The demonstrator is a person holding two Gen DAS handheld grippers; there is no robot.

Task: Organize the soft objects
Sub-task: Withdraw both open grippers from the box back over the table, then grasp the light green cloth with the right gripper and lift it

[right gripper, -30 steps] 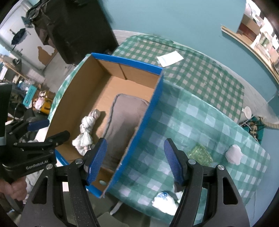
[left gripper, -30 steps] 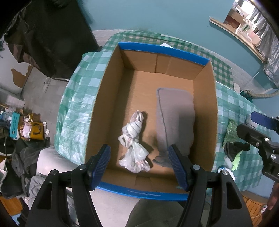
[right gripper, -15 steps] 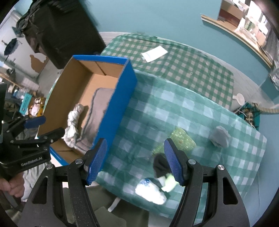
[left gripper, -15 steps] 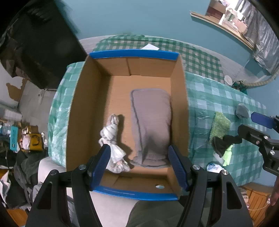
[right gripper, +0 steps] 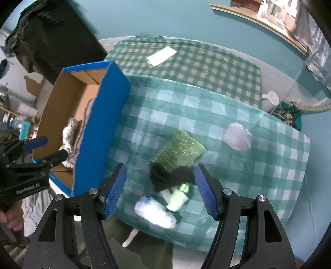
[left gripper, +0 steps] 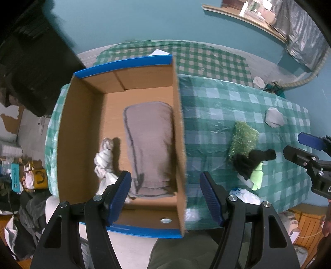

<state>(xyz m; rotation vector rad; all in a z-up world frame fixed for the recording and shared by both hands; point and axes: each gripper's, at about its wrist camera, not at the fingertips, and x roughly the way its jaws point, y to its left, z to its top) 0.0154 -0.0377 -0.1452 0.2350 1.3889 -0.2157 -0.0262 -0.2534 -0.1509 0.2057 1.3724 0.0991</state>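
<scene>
Both views are dim, with a blue-green cast; the brightest patch is a lit shelf (left gripper: 254, 12) far ahead and to the right of the tools. Light falls from above, so the white bundle (left gripper: 104, 159) throws a short dark shadow onto the box (left gripper: 82, 128) floor beside it. The plastic-covered cloth (right gripper: 206, 115) shows soft sheen (no hard glare). Motion blur smears the box's near wall (right gripper: 97, 132), the green pad (right gripper: 178, 149) and the black sock (right gripper: 165, 178). Fisheye bending curves the shelf, and black vignette fills the corners
</scene>
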